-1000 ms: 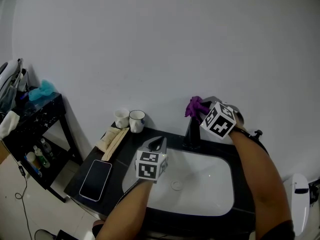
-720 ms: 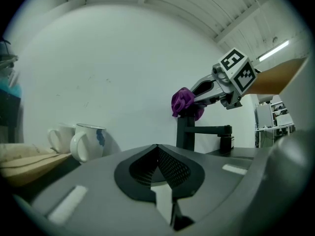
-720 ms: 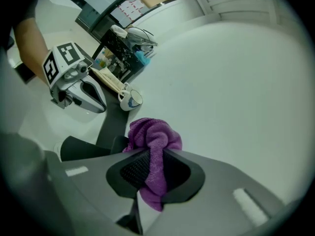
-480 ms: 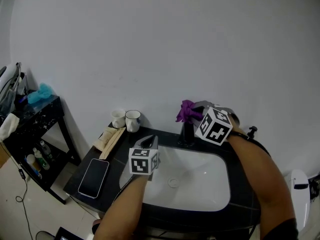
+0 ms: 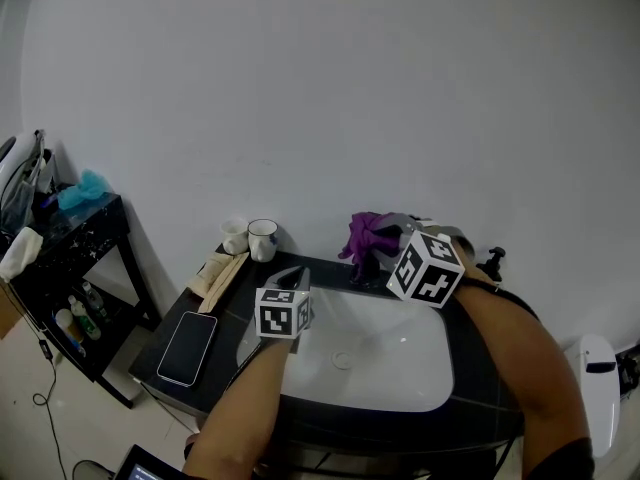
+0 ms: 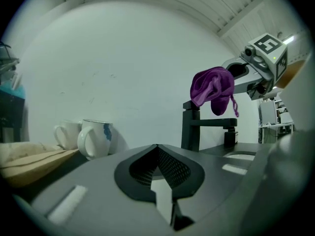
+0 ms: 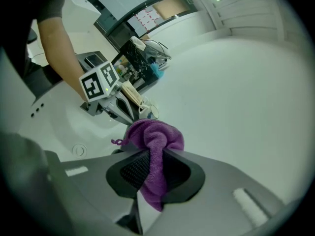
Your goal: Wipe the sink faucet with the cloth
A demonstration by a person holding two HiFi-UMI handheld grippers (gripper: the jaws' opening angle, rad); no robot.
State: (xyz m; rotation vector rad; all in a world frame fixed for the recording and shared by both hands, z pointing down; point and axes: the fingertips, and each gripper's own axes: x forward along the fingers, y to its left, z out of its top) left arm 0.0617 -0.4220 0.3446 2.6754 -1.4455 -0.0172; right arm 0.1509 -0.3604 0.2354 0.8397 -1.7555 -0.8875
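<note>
Gripping a bunched purple cloth [image 7: 155, 136], the right gripper [image 7: 152, 170] is recorded with its jaws clamped on the fabric, one fold hanging down between them. In the left gripper view the cloth [image 6: 212, 88] is seen held at the top of the black sink faucet [image 6: 197, 127]; whether they touch cannot be told. The left gripper [image 6: 156, 147] is listed with jaws drawn together and nothing between them, held over the left rim of the white sink basin [image 5: 400, 373], apart from the faucet. Two white mugs [image 6: 96, 137] are entered side by side on the black counter [image 5: 235, 303] at the wall, left of the faucet. A dark phone [image 5: 188, 346] is laid flat at the counter's left end. A black side shelf [image 5: 70, 238] stands further left.
</note>
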